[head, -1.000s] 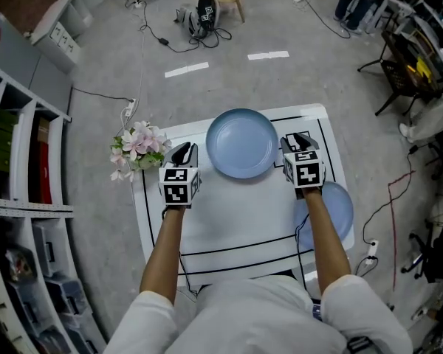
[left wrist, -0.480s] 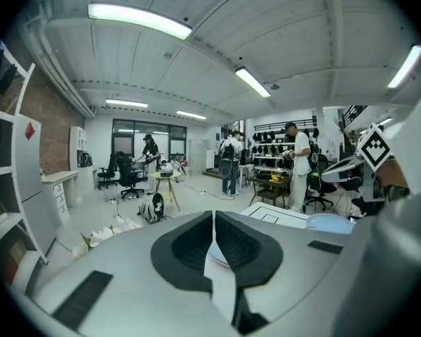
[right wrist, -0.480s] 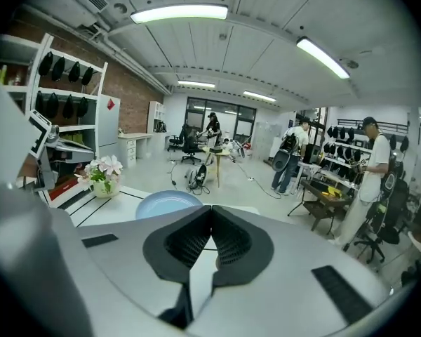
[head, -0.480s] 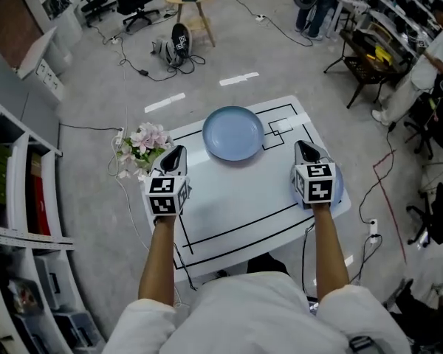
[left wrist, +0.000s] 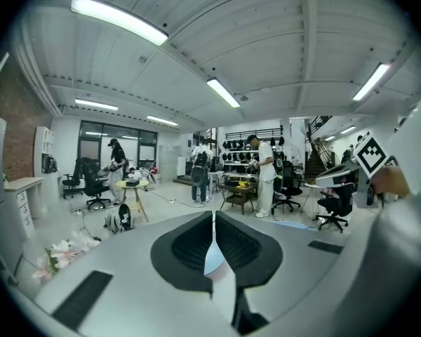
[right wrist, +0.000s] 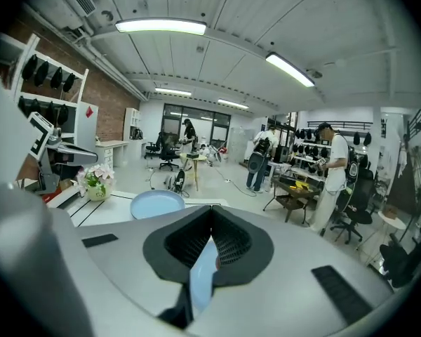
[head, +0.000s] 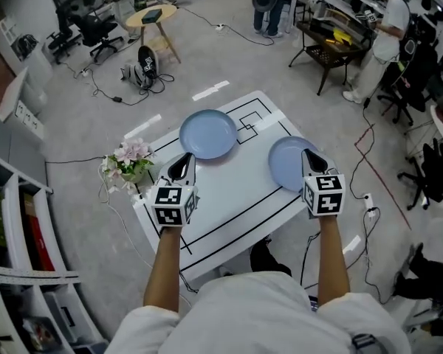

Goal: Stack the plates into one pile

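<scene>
while both hand-held grippers hang over the white rectangular table with black line markings [head: 229, 190], the two round pale-blue plates lie flat and well apart on it, not yet piled. one pale-blue plate [head: 209, 133] sits by the middle of the far edge. the other pale-blue plate [head: 286, 164] lies at the right edge, its rim close to or over that edge.

the left gripper [head: 183, 162] is near the left edge, short of the far plate and pointing toward it. its jaws are closed to a hairline slit and grip nothing — only a sliver of blue plate and white table shows through.

the right gripper [head: 310, 155] is over the right-hand rim of the plate at the right edge. its jaws meet at the tips with nothing clamped between them, and the plate's blue shows through the narrow gap behind the tips. whether the tips touch the plate cannot be told.

a small bunch of pink and white flowers [head: 129, 159] stands at the far-left corner — beside the far plate, apart from it.
</scene>
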Demonstrator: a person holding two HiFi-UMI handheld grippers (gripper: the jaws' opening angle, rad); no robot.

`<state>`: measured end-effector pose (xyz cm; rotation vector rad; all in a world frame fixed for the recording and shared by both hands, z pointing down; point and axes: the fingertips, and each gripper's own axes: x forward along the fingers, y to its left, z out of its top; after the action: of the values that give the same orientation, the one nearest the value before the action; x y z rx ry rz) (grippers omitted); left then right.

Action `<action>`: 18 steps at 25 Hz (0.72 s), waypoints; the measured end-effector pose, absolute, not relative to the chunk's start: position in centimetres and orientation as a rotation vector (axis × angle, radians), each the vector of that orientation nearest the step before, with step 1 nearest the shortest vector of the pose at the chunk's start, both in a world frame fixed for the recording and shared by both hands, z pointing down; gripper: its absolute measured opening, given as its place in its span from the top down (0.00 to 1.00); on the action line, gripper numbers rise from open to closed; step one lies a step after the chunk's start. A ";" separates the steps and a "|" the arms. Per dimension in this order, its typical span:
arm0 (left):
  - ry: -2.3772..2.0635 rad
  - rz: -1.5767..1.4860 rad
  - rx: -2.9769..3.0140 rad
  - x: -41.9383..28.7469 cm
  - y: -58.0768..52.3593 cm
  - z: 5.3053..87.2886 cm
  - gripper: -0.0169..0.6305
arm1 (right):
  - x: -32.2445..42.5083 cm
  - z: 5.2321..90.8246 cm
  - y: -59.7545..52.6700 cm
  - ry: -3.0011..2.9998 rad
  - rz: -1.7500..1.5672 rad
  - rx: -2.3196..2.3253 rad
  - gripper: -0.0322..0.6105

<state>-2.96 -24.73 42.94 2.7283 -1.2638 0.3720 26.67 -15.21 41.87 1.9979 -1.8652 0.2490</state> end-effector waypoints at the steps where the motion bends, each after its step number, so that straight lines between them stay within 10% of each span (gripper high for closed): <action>1: -1.227 0.378 2.753 -1.6 -24.5 42.9 0.93 | 27.5 41.9 -14.6 -1.860 0.249 2.011 0.93; 15: -0.826 0.593 2.745 18.1 -24.3 51.0 0.92 | 41.3 49.6 -13.2 -1.740 0.458 2.017 0.92; 18: -0.774 0.635 2.681 21.3 -25.1 54.1 0.77 | 43.7 53.1 -14.1 -1.734 0.550 1.980 0.88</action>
<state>21.30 -25.10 54.08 2.6807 -0.7736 0.6348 43.68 -14.08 53.10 1.9796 -1.7335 0.5499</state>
